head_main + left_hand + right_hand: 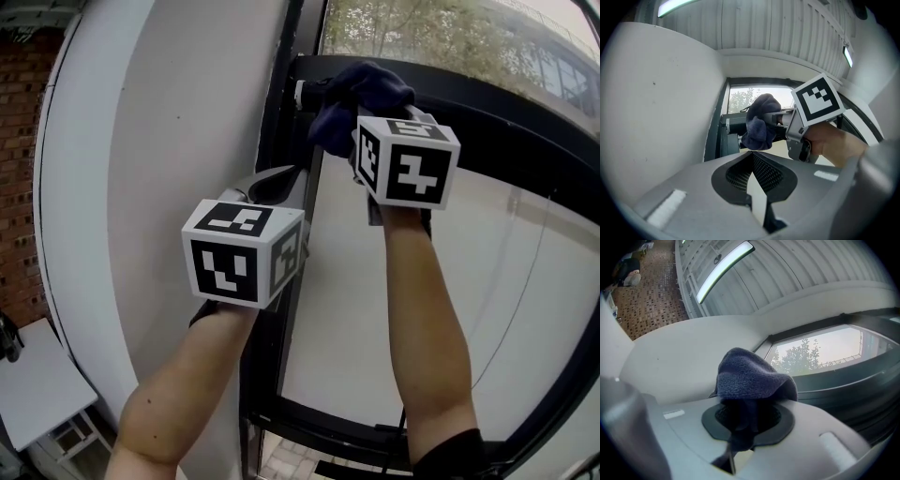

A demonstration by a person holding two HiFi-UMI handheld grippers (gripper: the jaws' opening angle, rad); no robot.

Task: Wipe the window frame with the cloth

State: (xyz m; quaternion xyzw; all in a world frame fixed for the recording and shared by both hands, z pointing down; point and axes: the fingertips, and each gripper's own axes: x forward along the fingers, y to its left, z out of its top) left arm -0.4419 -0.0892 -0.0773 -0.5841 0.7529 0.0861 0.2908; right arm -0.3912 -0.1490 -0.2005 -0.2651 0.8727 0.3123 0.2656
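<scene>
Cloth (750, 378) is sitting clamped in right gripper (740, 430) at window frame (487, 112) upper corner; judging it needs firm, flat pressure along frame. Left gripper (751, 153) is hanging closed and empty just below.

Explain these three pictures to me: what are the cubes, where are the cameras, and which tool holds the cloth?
No robot here: a person holds a two-jaw tool in each hand. Each marker cube is part of its tool. The head view, from the person's head, shows both forearms raised to a dark window frame. Each other view rides on one tool, looking along its jaws. The right tool is shut on a dark blue cloth, held at the frame's upper corner. The left tool is shut and empty.
</scene>
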